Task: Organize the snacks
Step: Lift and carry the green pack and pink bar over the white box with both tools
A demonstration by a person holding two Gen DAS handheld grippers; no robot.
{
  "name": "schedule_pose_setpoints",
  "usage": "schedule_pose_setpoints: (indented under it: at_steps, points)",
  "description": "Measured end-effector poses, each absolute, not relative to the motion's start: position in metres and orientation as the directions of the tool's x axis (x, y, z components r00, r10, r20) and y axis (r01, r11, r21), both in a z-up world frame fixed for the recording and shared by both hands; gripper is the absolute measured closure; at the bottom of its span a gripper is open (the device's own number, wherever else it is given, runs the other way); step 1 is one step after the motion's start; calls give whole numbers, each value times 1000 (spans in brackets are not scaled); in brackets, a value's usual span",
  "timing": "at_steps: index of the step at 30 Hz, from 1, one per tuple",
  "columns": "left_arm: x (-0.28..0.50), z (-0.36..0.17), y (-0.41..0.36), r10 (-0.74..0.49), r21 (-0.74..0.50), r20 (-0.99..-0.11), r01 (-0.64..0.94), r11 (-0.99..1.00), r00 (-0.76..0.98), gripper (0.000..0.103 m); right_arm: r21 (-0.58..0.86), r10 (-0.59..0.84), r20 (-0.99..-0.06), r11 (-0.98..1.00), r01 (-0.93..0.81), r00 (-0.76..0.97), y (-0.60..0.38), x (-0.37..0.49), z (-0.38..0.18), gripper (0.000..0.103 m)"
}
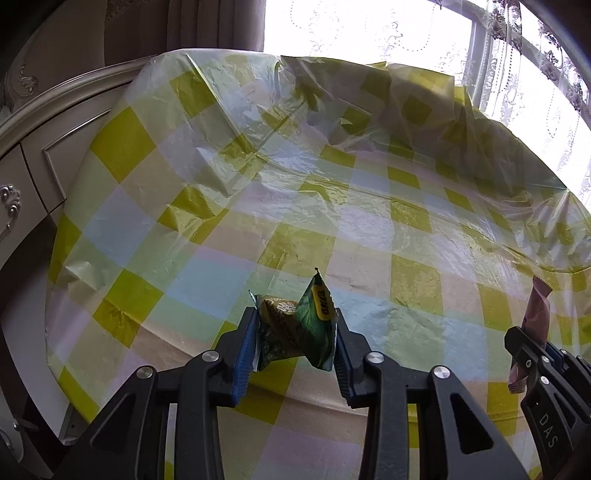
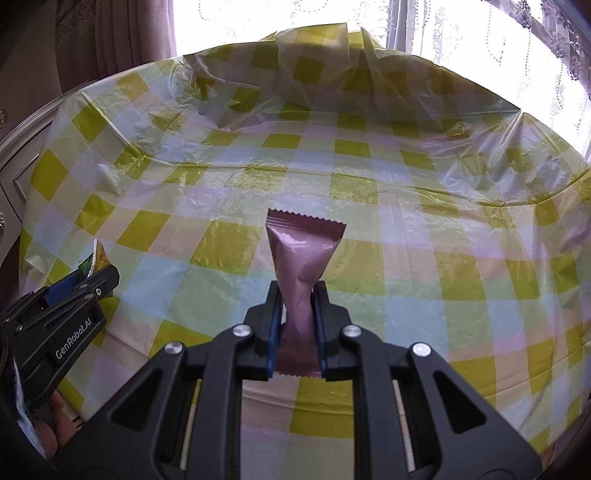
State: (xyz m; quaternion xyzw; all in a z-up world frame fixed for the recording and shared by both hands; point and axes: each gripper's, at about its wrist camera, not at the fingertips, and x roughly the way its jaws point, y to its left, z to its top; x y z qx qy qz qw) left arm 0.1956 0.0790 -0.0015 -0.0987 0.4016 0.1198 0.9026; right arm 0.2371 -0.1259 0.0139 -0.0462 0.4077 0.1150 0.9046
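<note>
Surface: counter point(image 2: 461, 280) lying under a thin plastic cloth point(image 1: 207, 229) checked in yellow, pale blue, pink and white; the cloth is wrinkling and bunching up along the far edge.
Background: bright window point(image 2: 280, 14) with lace curtain point(image 1: 532, 122) showing behind the counter; cream cabinet point(image 1: 33, 162) with carved trim standing at the left.
Left gripper point(image 1: 295, 332): black frame with blue pads, jaws standing partly apart and pinching a green packet.
Green packet point(image 1: 295, 325): crumpled green and yellow snack wrapper with a yellow label, being held off the cloth between the left jaws, one corner poking upward; in the right wrist view only its tip is showing past the left gripper's side, at the picture's left.
Right gripper point(image 2: 297, 321): jaws sitting nearly together, squeezing a pink packet at its lower part.
Pink packet point(image 2: 304, 258): long matte pink wrapper with zigzag-cut ends, standing upright out of the right jaws above the cloth, waist pinched narrow by the pads, bottom edge hanging out behind them.
Relation: both grippers hovering side by side over the near part of the counter, each carrying its own snack, the two packets staying apart.
Person: fingers point(image 2: 55, 428) partly showing at the lower left of the right wrist view, behind the left gripper.
</note>
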Motion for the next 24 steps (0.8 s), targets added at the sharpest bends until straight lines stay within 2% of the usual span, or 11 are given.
schedule_pose_setpoints:
  at_steps: [24]
  points:
    - [159,25,11,38,-76,-725,-134,988,688,64,74,156,-734,986,-150,661,-198,179,38,84]
